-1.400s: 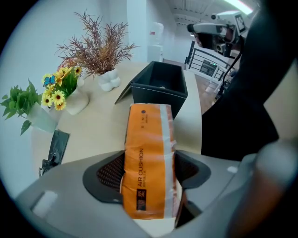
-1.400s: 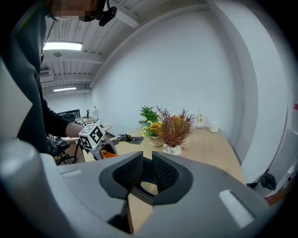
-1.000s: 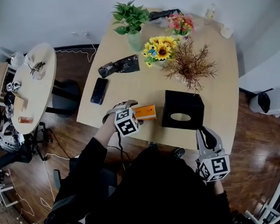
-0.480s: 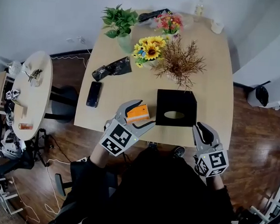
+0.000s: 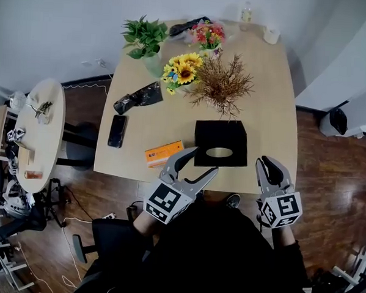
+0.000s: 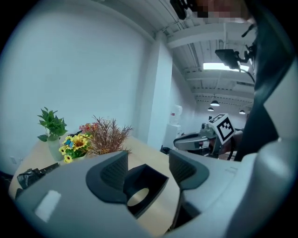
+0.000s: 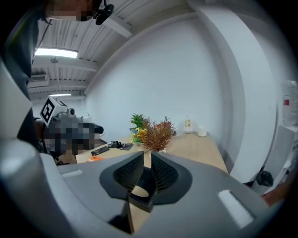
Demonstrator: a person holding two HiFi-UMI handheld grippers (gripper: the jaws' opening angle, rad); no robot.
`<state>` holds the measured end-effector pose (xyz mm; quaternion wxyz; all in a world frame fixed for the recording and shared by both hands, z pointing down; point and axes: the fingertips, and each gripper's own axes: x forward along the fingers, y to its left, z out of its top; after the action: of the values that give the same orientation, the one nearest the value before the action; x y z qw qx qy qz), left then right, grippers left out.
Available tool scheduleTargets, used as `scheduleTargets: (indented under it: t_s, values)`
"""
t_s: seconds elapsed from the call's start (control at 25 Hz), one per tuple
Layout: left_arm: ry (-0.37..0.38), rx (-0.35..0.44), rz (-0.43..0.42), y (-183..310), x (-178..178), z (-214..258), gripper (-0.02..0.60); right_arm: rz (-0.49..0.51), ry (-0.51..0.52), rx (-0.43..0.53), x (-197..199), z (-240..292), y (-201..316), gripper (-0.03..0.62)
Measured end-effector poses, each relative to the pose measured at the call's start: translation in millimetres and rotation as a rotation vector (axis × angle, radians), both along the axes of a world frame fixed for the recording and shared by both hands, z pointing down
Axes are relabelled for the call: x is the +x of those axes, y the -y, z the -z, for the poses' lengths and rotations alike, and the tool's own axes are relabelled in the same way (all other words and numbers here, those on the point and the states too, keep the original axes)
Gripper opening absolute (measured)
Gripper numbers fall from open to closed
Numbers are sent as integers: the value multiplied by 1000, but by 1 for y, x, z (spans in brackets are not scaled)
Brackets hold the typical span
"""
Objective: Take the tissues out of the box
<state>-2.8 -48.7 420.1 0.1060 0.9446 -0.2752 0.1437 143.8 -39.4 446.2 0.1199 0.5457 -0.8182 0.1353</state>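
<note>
Left gripper jaws apart and closing, nothing gripped, black tissue box on wooden table framed in the gap, sunflowers, green plant, dried branches beyond, right gripper alongside.

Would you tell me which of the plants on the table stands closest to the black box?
The dry brown twig bunch, right behind the box; the others stand farther back.

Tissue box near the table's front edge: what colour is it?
The tissue box is black; the head view shows it best.
</note>
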Motion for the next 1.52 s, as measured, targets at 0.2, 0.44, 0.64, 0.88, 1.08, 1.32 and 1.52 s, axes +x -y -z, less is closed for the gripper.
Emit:
scheduleTargets:
  t_s: [0.2,0.44,0.64,0.88,1.08,1.32,1.52]
  values:
    - [-15,-9,58,-1,7,-3,230,-34,-15,15,22,5,5,49]
    - [3,-53,88,2,11,-17,224,-136,0,65,44,16,10,9]
    - [4,-68,116,7,9,-23,217,-155,-16,114,44,23,7,1]
    - [11,-68,113,9,13,-25,213,-153,-8,137,44,28,6,0]
    - [21,-78,110,9,11,-28,212,-148,-13,129,42,28,8,0]
    - [28,-80,113,11,10,-30,212,-143,-22,120,42,25,10,0]
    - [35,-81,113,11,11,-33,212,-137,-26,119,42,23,11,0]
